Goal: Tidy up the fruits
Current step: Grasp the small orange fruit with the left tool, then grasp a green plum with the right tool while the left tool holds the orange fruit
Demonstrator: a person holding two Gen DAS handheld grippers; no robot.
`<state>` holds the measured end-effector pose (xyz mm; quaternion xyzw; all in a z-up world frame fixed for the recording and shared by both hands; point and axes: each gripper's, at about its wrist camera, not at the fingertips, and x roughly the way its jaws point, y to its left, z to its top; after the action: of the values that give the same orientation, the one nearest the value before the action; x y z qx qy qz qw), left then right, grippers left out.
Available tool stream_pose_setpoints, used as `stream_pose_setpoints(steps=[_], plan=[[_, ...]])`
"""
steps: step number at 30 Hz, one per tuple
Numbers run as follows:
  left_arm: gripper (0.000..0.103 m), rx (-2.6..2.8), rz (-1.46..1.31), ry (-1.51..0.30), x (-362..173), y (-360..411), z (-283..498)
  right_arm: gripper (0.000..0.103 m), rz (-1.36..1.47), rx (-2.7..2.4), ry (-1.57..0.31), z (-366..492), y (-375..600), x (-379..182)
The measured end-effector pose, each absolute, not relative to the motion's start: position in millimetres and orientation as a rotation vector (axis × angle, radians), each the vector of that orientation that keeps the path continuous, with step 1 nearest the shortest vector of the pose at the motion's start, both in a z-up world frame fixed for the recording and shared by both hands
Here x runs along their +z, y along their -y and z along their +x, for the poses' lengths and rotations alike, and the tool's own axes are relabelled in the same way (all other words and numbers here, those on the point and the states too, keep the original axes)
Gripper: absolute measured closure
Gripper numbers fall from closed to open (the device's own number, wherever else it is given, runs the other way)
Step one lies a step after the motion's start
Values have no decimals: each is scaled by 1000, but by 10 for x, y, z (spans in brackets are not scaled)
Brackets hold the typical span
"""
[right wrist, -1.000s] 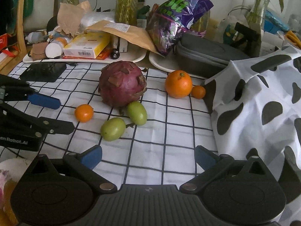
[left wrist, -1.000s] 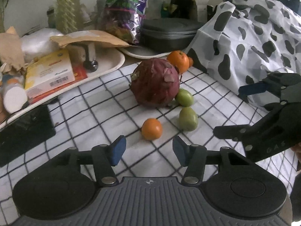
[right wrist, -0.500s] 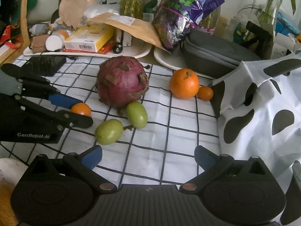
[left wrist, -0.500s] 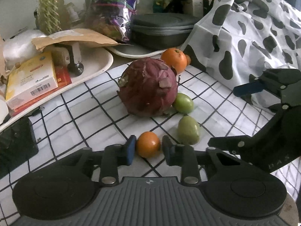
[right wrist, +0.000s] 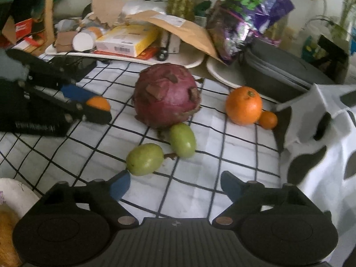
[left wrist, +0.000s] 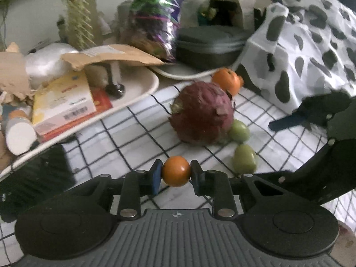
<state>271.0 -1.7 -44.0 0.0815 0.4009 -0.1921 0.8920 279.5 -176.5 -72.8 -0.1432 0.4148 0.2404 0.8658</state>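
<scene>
On the grid cloth: we take the large round dark-red dragon fruit (left wrist: 202,113) (right wrist: 166,95) as our landmark, resting on the white tablecloth with black grid lines (left wrist: 133,138) (right wrist: 233,155).
Left gripper (left wrist: 175,174) (right wrist: 94,104): our black claw with blue pads is pinching the small round orange citrus fruit (left wrist: 176,174) (right wrist: 99,103) from both sides, near the dragon fruit on its left in the right wrist view.
Right gripper (right wrist: 172,185) (left wrist: 287,120): our other black claw is spread wide with nothing between its fingers, in front of the dragon fruit.
Green fruits: one smooth oval green fruit (right wrist: 182,140) (left wrist: 239,131) touches the dragon fruit's front edge; a second oval green fruit (right wrist: 144,159) (left wrist: 243,161) lies just beside the first, close to our right claw's left blue pad (right wrist: 120,185).
Oranges: a big round orange with a stem scar (right wrist: 244,105) (left wrist: 227,80) sits to the right of the dragon fruit, with a tiny orange citrus (right wrist: 268,120) touching it.
Cow-print cloth: white fabric with black patches (right wrist: 322,144) (left wrist: 311,44) lies further right of the oranges.
Behind the dragon fruit: a white tray (right wrist: 124,55) (left wrist: 138,89) carrying a yellow-and-white box (right wrist: 126,40) (left wrist: 62,102), a purple foil bag (right wrist: 251,15) (left wrist: 153,17) and a grey zipped case (right wrist: 278,73) (left wrist: 211,44).
</scene>
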Motion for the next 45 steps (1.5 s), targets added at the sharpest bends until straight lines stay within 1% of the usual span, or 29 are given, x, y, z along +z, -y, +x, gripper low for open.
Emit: stream_pose_setpoints(steps=[5,6,9,14,17,18,21,29,31,45], plan=[[76,-394,156,-816,-379,-53,2704,35,-296,563,-863,2829,1696,-722],[76,-395,153,-816,-378,-63,2704,40,-292,573,-860,2829,1683,-714],[76,-399,150,-814,-374,-83,2693,46,-287,596,-855,2830,1646,-703],[76,-400,141,-807,-354,-123,2671,47,-281,593,-858,2840,1631,-708],[76,-399,139,-807,-352,-137,2666,52,-277,602,-863,2837,1623,-706],[76,-399,138,-807,-352,-137,2665,55,-277,607,-866,2835,1617,-708],[76,-402,137,-808,-352,-138,2667,58,-279,621,-861,2825,1594,-699],[76,-408,148,-808,-360,-127,2664,59,-277,626,-840,2880,1521,-693],[76,-409,145,-805,-360,-134,2666,63,-261,622,-847,2917,1526,-721],[76,-420,127,-764,-128,-101,2397,64,-209,620,-805,2670,1589,-457]])
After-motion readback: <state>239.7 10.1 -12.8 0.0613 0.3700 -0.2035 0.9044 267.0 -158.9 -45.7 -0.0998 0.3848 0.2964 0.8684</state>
